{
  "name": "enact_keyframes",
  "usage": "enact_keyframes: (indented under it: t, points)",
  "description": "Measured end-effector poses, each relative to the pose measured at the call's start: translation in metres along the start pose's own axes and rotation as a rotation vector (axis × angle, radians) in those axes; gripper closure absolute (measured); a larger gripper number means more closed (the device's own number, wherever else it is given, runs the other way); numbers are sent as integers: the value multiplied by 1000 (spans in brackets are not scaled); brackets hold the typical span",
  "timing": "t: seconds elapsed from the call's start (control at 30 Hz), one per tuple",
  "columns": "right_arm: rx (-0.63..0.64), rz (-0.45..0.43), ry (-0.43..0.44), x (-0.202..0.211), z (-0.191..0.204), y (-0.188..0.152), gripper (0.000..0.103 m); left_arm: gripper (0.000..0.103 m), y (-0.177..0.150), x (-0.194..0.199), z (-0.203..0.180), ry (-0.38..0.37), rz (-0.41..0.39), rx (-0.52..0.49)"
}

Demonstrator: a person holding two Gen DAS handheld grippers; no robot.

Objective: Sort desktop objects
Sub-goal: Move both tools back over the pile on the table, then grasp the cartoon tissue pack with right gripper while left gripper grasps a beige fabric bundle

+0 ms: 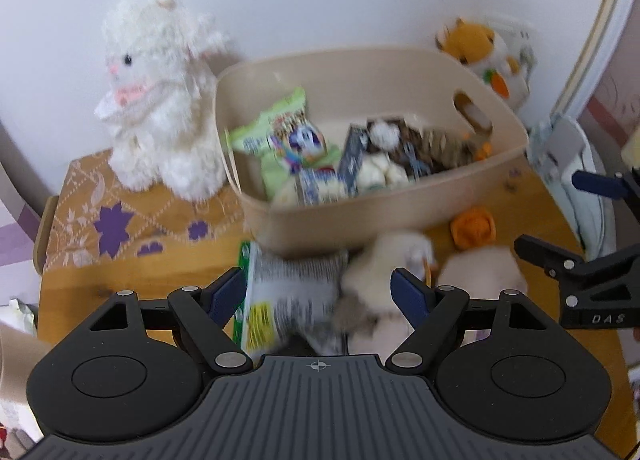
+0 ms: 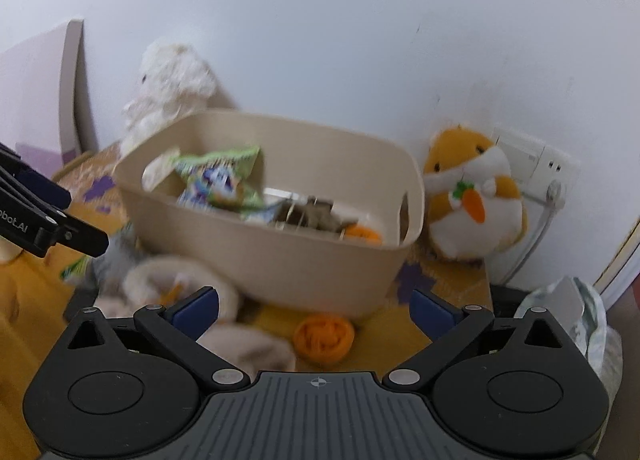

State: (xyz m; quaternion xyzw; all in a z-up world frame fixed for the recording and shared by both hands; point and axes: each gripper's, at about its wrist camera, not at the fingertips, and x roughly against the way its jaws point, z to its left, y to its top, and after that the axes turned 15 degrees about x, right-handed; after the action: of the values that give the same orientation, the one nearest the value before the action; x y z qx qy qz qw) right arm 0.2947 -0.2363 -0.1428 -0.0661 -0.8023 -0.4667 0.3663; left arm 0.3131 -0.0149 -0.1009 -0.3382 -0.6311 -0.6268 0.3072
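Observation:
A beige bin (image 1: 400, 215) (image 2: 320, 260) holds snack packets and small toys. In the left wrist view my left gripper (image 1: 320, 292) is open, its jaws either side of a printed snack packet (image 1: 288, 300) and a cream plush (image 1: 380, 276) on the desk before the bin. An orange knitted ball (image 1: 474, 227) (image 2: 324, 338) lies in front of the bin. In the right wrist view my right gripper (image 2: 314, 310) is open above the ball and cream plush pieces (image 2: 248, 348), holding nothing.
A white plush lamb (image 1: 160, 99) (image 2: 172, 83) stands left of the bin on a patterned cloth (image 1: 120, 211). An orange hamster plush (image 1: 484, 55) (image 2: 472, 195) sits at the right by a wall socket (image 2: 536, 163). A crumpled plastic bag (image 2: 576, 320) lies right.

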Motion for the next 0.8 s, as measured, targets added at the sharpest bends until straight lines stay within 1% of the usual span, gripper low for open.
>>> enact_keyframes:
  t: [0.1,0.2,0.33,0.47,0.67,0.8]
  points:
    - [14,23,21,2,8,-12,0,22,-17,-2,0,8,39,-2]
    - [27,40,42,5,17,-21,0,22,-32,-6,3,15,87,22]
    - [-1,54,99,14,34,-32,0,22,-53,-13,5,26,151,48]
    - [-26,73,154,21,58,-44,0,22,-64,-20,8,28,199,74]
    - [-62,118,229,12,97,-56,0,22,-72,-36,13,37,233,109]
    - [-31,124,234,3,119,-54,0,22,-76,-48,15,33,244,117]
